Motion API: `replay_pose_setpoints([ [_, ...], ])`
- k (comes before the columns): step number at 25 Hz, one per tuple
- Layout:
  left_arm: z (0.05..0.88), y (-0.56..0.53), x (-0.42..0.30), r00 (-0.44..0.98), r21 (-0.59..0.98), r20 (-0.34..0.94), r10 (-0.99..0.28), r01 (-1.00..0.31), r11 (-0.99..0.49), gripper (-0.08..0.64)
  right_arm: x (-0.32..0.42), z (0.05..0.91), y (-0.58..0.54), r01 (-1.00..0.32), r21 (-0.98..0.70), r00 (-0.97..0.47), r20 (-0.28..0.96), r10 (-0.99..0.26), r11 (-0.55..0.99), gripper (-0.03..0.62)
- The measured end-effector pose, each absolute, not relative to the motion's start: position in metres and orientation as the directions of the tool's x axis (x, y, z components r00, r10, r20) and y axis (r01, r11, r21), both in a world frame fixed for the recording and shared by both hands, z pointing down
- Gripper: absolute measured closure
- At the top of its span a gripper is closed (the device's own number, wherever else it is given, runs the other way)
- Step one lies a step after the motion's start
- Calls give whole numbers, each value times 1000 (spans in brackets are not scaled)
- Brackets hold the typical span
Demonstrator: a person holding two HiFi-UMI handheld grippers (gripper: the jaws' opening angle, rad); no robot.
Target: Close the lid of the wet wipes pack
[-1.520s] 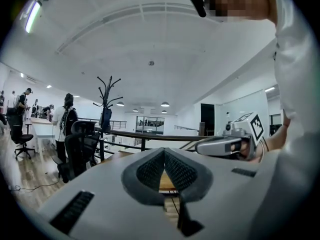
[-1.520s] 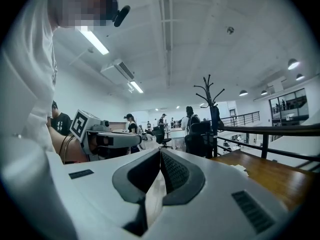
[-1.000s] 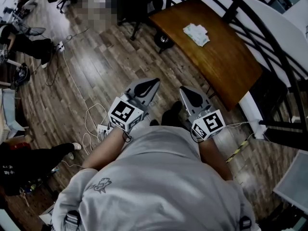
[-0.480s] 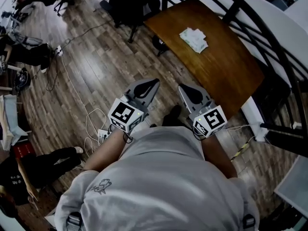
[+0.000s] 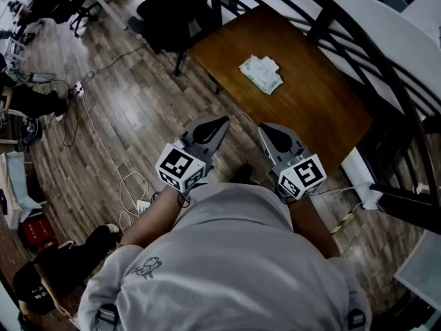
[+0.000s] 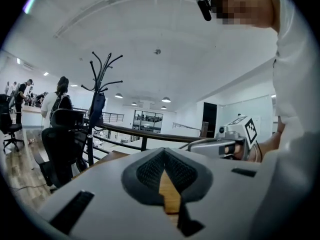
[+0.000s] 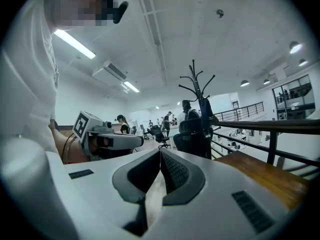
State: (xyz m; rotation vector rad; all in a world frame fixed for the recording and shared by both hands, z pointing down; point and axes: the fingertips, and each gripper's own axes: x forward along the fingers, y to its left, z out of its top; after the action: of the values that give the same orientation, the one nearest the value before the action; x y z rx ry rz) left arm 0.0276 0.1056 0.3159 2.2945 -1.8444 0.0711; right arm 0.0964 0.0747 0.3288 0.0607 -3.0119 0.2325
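The wet wipes pack [image 5: 260,73], white with pale green, lies on the brown wooden table [image 5: 324,116], well ahead of both grippers; its lid is too small to make out. In the head view my left gripper [image 5: 219,122] and my right gripper [image 5: 266,130] are held side by side in front of the person's chest, over the floor by the table's near corner. Each is shut with nothing between its jaws. In the left gripper view the left gripper [image 6: 164,152] has its tips meeting, with table wood showing beneath. In the right gripper view the right gripper [image 7: 160,154] is likewise closed.
A black railing [image 5: 358,40] runs behind the table. A dark office chair [image 5: 169,9] stands at the table's far left end, next to a coat stand [image 6: 100,84]. White cables [image 5: 131,185] trail over the wooden floor, and a person [image 5: 55,274] sits low at the left.
The table and the wipes pack have slid down and left in the head view, nearer to the grippers. Both grippers keep the same shut pose side by side.
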Motion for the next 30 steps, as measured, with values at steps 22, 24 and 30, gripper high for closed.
replay_pose_setpoints([
  [22,311,-15,-80,421,164,126,-898,-902,-400,548,-21,327,-30,-203,-133,-971,155,-182,970,558],
  [24,309,-26,-95,455,166,131,-881,-886,-434,548,-36,324,-38,-236,-137,-965,152,-215,962,560],
  [30,302,-41,-131,537,143,135,-833,-842,-520,548,-66,324,-51,-339,-147,-936,152,-318,929,559],
])
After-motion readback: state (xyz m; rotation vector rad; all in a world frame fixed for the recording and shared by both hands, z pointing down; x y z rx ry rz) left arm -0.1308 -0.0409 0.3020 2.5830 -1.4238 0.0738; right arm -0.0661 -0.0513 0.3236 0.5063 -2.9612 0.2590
